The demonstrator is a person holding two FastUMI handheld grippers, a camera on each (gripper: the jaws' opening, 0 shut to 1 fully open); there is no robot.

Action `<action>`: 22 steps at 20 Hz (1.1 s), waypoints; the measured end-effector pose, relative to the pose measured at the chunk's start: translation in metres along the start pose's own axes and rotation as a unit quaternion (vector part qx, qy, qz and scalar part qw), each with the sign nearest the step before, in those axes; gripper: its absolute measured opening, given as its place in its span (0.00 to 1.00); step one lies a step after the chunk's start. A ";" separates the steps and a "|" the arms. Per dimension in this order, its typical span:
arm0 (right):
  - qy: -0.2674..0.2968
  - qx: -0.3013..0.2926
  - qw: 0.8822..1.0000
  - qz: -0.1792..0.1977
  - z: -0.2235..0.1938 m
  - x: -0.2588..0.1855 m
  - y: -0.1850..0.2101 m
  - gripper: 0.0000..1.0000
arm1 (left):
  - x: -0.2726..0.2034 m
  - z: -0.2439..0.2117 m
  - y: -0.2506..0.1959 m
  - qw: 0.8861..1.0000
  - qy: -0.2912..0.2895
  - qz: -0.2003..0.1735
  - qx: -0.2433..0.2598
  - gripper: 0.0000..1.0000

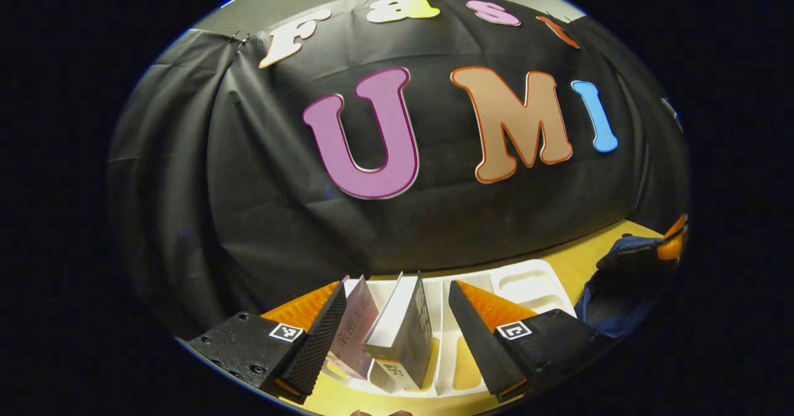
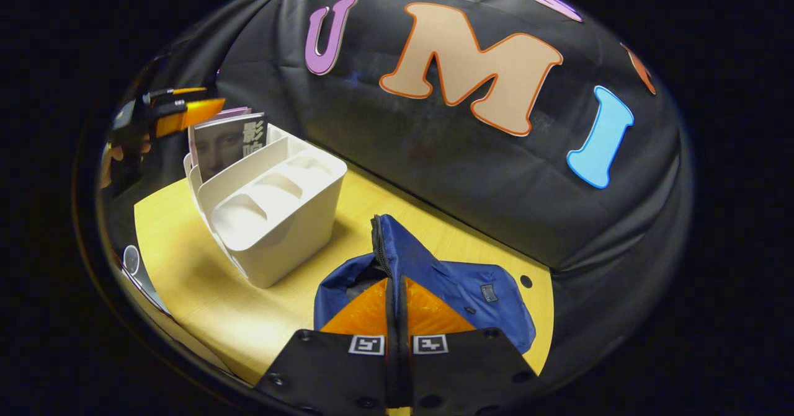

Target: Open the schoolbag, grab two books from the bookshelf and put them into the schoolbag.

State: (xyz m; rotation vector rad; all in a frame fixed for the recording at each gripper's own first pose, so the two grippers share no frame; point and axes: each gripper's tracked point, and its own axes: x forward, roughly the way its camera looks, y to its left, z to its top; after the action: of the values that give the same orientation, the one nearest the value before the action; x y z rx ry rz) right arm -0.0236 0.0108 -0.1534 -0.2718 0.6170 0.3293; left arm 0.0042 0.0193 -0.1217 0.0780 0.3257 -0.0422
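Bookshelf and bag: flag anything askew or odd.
The two books lean sideways in the white bookshelf rather than standing upright. The blue bag lies slumped on the table, its zipper edge held up. Nothing looks spilled or damaged.

surface: yellow wooden table (image 2: 186,279) | on it: white bookshelf (image 2: 273,217), blue schoolbag (image 2: 459,292)
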 end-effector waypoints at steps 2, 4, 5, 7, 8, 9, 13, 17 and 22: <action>-0.005 0.001 1.000 -0.012 0.006 -0.003 -0.015 0.03 | 0.006 -0.019 -0.003 1.000 0.028 -0.010 0.000 0.97; -0.006 -0.001 1.000 -0.026 0.010 -0.004 -0.028 0.03 | 0.009 -0.033 -0.005 0.998 0.051 -0.020 0.002 0.97; -0.007 -0.001 1.000 -0.031 0.010 -0.004 -0.033 0.00 | 0.011 -0.038 -0.006 0.998 0.061 -0.024 0.003 0.97; -0.007 0.000 0.999 -0.040 0.012 -0.003 -0.043 0.00 | 0.016 -0.049 -0.006 0.996 0.079 -0.031 0.005 0.96; -0.006 0.000 0.999 -0.043 0.012 -0.004 -0.047 0.00 | 0.017 -0.055 -0.004 0.996 0.088 -0.030 0.008 0.96; -0.005 0.000 0.999 -0.045 0.011 -0.004 -0.050 0.03 | 0.018 -0.059 -0.003 0.995 0.097 -0.030 0.013 0.96; -0.001 -0.003 0.999 -0.045 0.007 -0.002 -0.054 0.03 | 0.027 -0.062 -0.002 0.993 0.107 -0.038 0.035 0.95; 0.000 -0.004 0.999 -0.045 0.006 -0.001 -0.055 0.03 | 0.026 -0.063 -0.003 0.990 0.119 -0.049 0.053 0.49; 0.002 0.000 0.999 -0.043 0.005 0.003 -0.059 0.05 | 0.031 -0.056 -0.015 0.988 0.119 -0.078 0.054 0.34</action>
State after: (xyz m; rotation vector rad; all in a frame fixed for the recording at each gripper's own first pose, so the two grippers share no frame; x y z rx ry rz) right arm 0.0034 -0.0409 -0.1427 -0.2983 0.6083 0.2456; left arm 0.0149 0.0087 -0.1860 0.1650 0.5679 -0.2062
